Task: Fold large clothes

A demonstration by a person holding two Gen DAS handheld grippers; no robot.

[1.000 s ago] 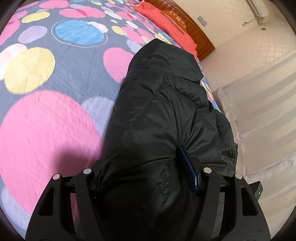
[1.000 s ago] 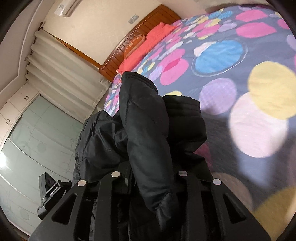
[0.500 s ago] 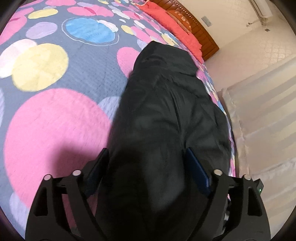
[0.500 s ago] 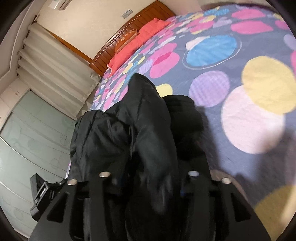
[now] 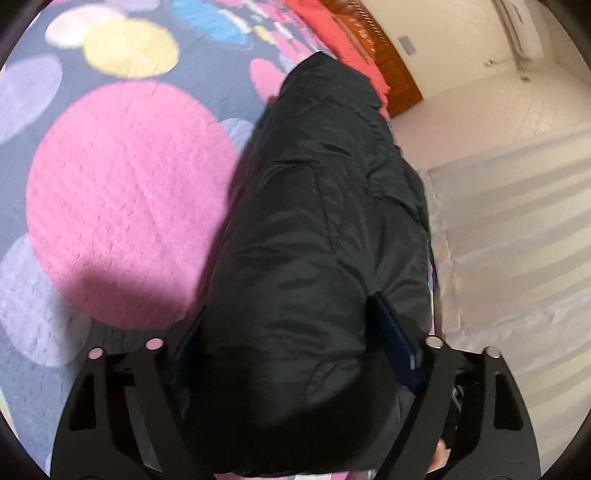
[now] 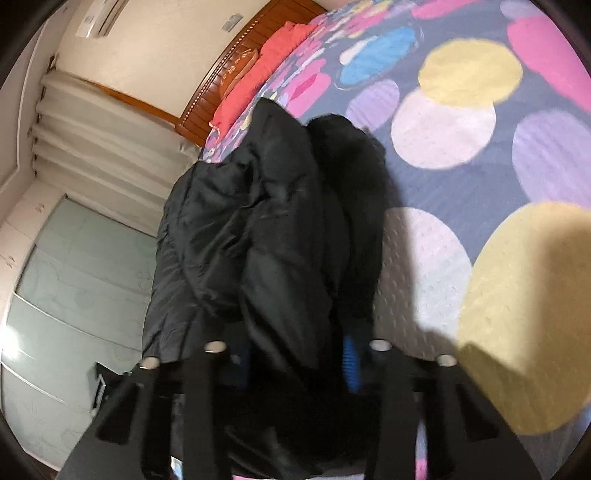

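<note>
Both closing: left gripper point(image 5: 288, 343) and right gripper point(image 6: 295, 350) clamp the puffy black quilted jacket point(image 5: 325, 221) lying on the dotted bedspread point(image 5: 125, 192)

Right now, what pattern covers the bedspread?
Large coloured circles on grey-blue bedspread, clearest in the left wrist view.

A bed fills most of both views, covered by a grey-blue bedspread point(image 5: 229, 74) printed with large circles: a big pink circle point(image 5: 125, 199) near the left wrist camera, a yellow circle point(image 6: 469, 72) and a blue circle point(image 6: 376, 55) farther off. At the head of the bed lies a red pillow point(image 6: 273, 59) against a brown wooden headboard point(image 6: 225, 85). Pale curtains point(image 6: 96, 147) hang beside the bed, in long folds. A light patterned wall point(image 5: 472, 70) rises behind the headboard, with a white air conditioner point(image 6: 103, 16) mounted high and a small wall plate point(image 6: 231, 21) near it. Frosted glass wardrobe doors point(image 6: 74, 295) stand at the left of the right wrist view.
</note>
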